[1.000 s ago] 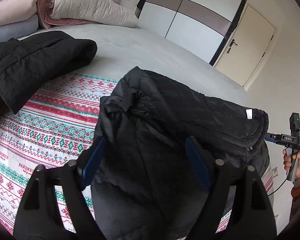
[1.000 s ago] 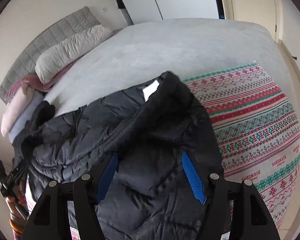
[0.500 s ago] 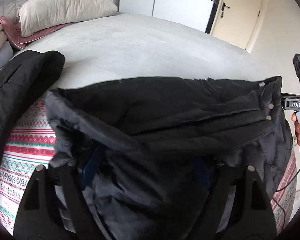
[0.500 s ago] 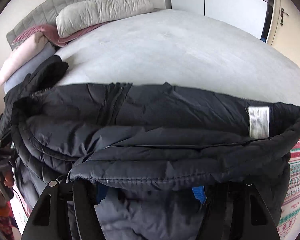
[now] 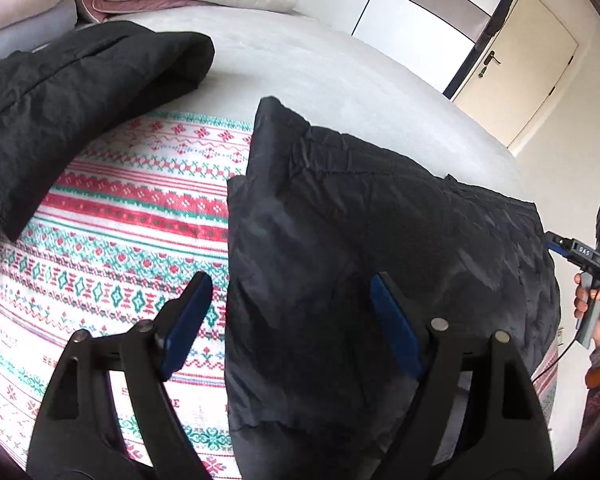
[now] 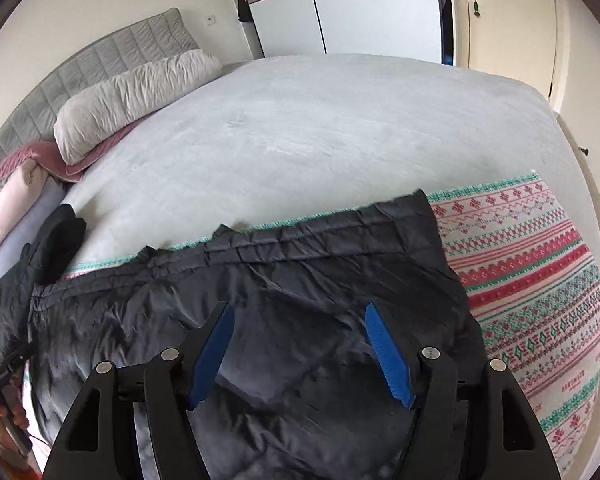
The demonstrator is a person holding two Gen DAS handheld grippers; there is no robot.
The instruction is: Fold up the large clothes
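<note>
Left gripper (image 5: pixel 288 312) spread wide and holding nothing, right gripper (image 6: pixel 300 344) likewise agape and empty, both above the folded black puffer jacket (image 6: pixel 300 304) lying on the patterned blanket (image 5: pixel 112 232), second dark coat (image 5: pixel 64 92) heaped beside it, pillows (image 6: pixel 136 96) by the headboard, wardrobe (image 6: pixel 340 4) beyond the grey bed (image 6: pixel 320 120).

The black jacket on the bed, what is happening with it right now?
A person holding a two-finger gripper in each hand is folding a black puffer jacket on a patterned blanket spread on the bed. The jacket lies folded into a compact block. The left gripper and the right gripper are both open above it, holding nothing. A second dark garment lies folded to the left, near the pillows.
</note>
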